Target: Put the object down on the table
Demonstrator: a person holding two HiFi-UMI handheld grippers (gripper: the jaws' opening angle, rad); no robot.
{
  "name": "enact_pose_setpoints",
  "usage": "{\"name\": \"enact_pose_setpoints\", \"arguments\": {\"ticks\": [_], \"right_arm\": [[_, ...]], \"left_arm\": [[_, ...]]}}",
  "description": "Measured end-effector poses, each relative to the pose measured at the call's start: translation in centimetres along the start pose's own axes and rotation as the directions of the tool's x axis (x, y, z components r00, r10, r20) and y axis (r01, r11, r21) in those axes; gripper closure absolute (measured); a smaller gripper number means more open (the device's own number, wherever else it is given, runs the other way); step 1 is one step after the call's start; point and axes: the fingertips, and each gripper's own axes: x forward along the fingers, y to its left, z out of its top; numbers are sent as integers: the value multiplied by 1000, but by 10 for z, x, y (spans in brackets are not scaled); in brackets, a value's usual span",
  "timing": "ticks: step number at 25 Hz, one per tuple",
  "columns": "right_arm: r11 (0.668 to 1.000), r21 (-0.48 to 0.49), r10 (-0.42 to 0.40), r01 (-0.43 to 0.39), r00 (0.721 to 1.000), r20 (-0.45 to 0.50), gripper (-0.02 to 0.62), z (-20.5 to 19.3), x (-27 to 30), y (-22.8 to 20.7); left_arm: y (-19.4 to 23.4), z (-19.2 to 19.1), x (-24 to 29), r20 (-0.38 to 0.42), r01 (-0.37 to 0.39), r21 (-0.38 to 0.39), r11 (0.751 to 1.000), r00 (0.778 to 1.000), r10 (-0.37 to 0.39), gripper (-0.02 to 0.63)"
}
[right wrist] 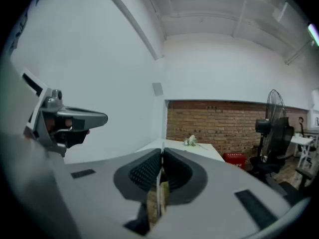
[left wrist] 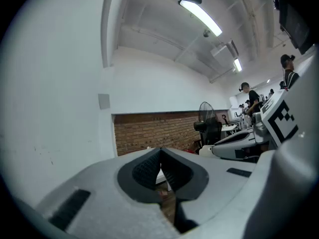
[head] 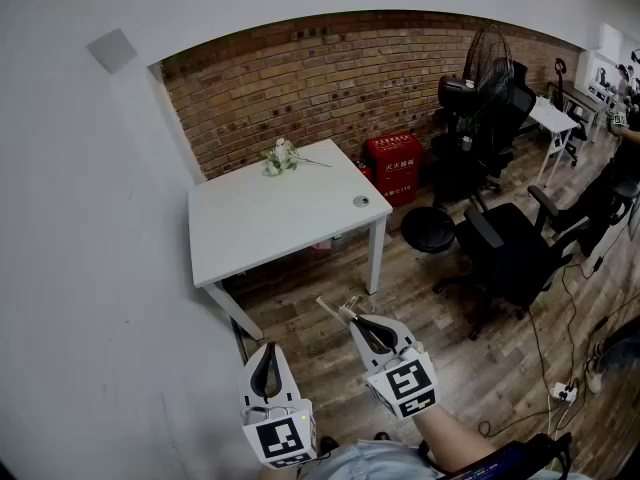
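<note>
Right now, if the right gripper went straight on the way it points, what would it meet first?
Most likely the table, around its near edge; nothing shows in between. The right gripper, shut on a thin strip, aims at the tabletop with the flowers beyond. Depth is hard to judge.

My L gripper (head: 266,352) sits low, close to my body, pointing fwd. Its jaws are together at the tips w/ nothing btwn them. R gripper (head: 352,320) is just beside it, a bit further out, angled up & left in head view. Its jaws are clamped on a thin flat object (right wrist: 158,199); one end pokes past the tips. Bare R forearm (head: 455,446) runs back to the frame's bottom edge.
</note>
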Motion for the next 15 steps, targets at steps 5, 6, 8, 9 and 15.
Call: {"name": "enact_pose_setpoints", "arguments": {"ticks": [5, 6, 8, 9, 15], "right_arm": [[1000, -5, 3, -3, 1000, -2, 572, -4, -2, -1], [1000, -6, 6, -6, 1000, 0, 572, -4, -3, -1], [1000, -5, 10, -10, 1000, 0, 572, -5, -4, -3], [1000, -4, 12, -12, 1000, -1, 572, -7, -5, -4], [999, 2, 48, -48, 999, 4, 571, -13, -12, -9]], "left_arm": [[-7, -9, -1, -6, 15, -10, 1000, 1000, -15, 598], [-8, -9, -1, -2, 14, -5, 1000, 1000, -14, 597], [-11, -10, 0, -1, 12, -1, 1000, 1000, -12, 598], [-13, -11, -1, -5, 10, -5, 1000, 1000, -10, 598], [-22, -24, -7, -42, -31, -24, 999, 999, 30, 598]]}}
